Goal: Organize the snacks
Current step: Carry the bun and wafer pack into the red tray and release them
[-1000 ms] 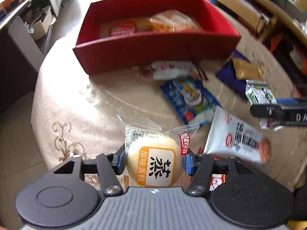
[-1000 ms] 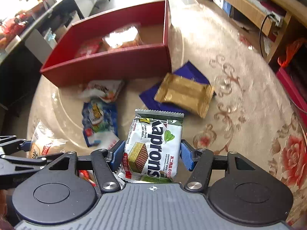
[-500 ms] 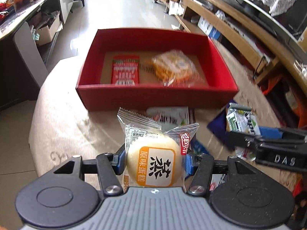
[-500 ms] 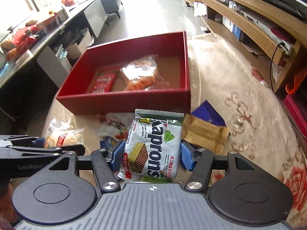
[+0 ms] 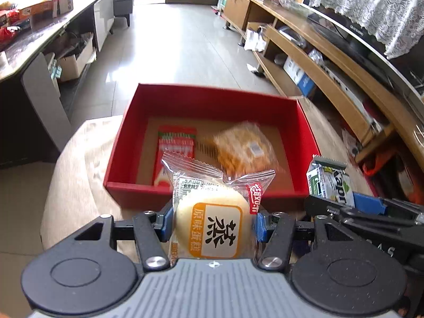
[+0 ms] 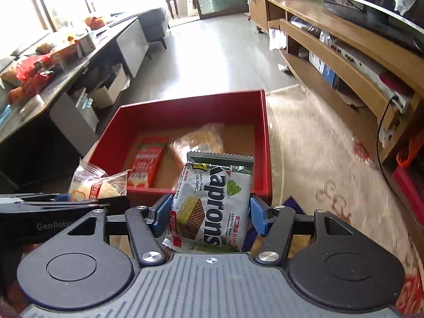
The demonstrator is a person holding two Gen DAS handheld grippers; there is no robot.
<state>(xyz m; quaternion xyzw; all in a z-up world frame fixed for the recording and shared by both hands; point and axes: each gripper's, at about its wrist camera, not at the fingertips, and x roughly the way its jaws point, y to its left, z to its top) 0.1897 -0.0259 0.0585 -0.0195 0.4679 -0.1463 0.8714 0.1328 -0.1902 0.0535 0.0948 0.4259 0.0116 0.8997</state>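
My left claw grips the steamed cake packet; my right claw clamps the Kaprons wafer pack. Red box sits mid-frame, above both.

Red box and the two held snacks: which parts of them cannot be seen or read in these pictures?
- Red box, left wrist view: near part of its floor is hidden behind the steamed cake packet.
- Orange snack bag in the box, right wrist view: blurred, its print unreadable.
- Kaprons wafer pack, right wrist view: its bottom edge is cut off by the gripper body.
- Table near the box, both views: covered by the fingers and packets.
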